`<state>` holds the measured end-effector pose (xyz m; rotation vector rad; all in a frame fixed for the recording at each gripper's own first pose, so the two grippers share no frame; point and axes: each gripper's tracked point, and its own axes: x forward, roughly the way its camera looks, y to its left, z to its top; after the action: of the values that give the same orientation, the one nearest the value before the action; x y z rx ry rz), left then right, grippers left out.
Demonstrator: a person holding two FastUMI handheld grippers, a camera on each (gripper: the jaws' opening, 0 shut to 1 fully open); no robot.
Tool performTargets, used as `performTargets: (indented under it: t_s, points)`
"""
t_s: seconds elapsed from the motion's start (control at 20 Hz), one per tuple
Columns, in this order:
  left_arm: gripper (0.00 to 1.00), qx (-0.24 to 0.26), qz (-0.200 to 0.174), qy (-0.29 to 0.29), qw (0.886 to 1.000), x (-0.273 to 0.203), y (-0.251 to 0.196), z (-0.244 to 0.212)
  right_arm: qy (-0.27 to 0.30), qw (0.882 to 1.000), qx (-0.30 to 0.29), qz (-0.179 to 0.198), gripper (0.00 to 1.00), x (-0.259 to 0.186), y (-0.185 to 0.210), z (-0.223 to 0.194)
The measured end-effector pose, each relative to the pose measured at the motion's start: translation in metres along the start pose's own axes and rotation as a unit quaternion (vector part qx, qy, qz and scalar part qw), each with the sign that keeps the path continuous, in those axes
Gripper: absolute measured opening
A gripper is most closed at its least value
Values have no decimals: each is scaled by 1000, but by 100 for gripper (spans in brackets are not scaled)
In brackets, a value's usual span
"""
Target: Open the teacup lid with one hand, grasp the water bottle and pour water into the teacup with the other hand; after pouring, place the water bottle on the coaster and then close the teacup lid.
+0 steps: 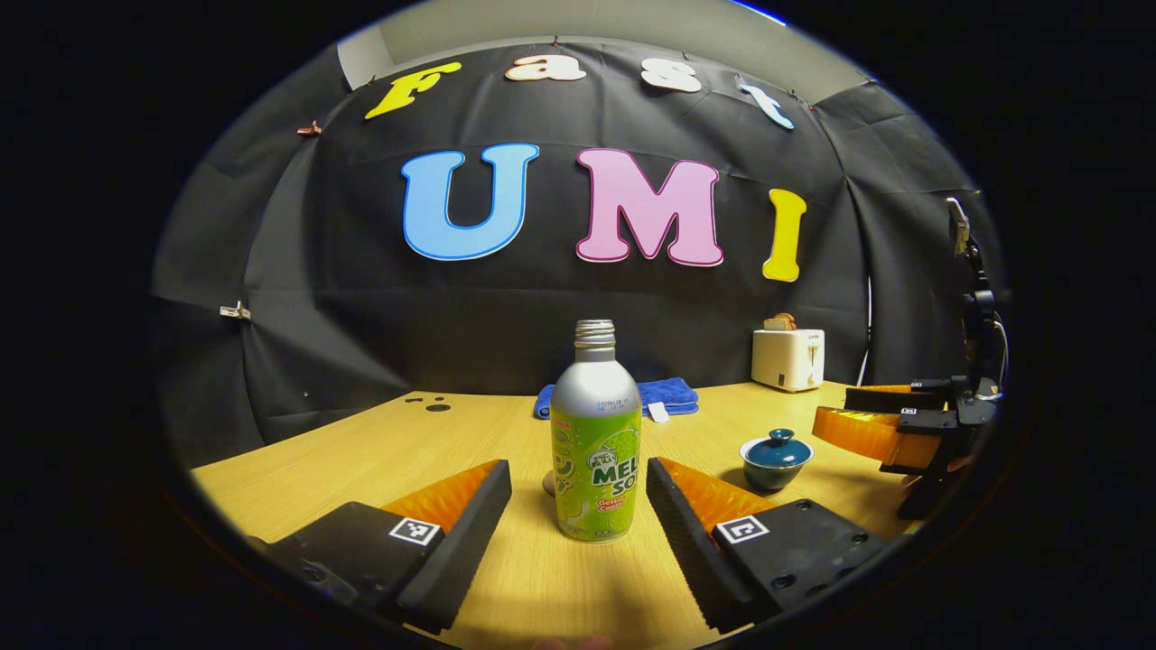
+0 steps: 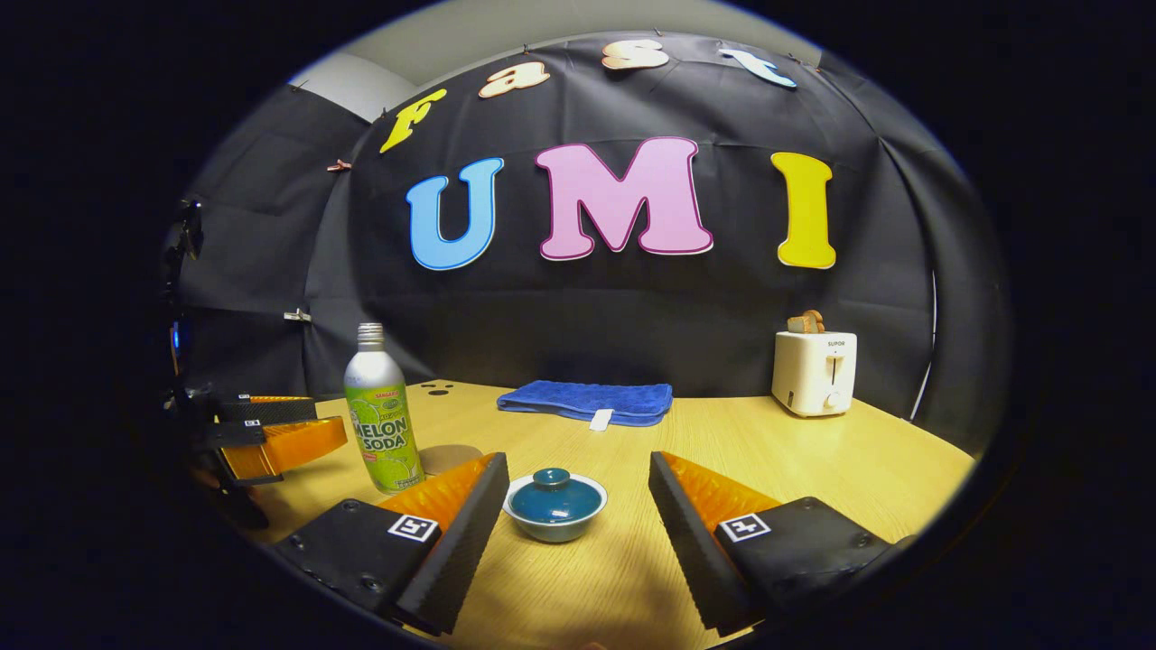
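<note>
A silver bottle with a green label stands upright on the wooden table, uncapped, straight ahead of my open left gripper, which sits a little short of it. The teal teacup with its lid on rests in front of my open right gripper, a bit beyond the fingertips. In the left gripper view the teacup sits right of the bottle, with the right gripper beside it. The right gripper view shows the bottle at left, a brown coaster just behind it, and the left gripper nearby.
A folded blue towel lies at the back of the table. A white toaster with bread in it stands at the back right. Small dark holes mark the table's back left.
</note>
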<state>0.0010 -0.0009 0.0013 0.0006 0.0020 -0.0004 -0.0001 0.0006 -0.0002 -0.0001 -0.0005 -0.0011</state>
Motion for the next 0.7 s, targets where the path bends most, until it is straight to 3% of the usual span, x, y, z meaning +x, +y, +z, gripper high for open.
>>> performTargets:
  t_s: [0.4,0.7]
  points:
    - [95,0,0,0,1000,1,0,0,0,1000,0,1,97,0,0,0]
    - [95,-1,0,0,1000,1,-1,0,7,1000,1,26,97,25,21,-4]
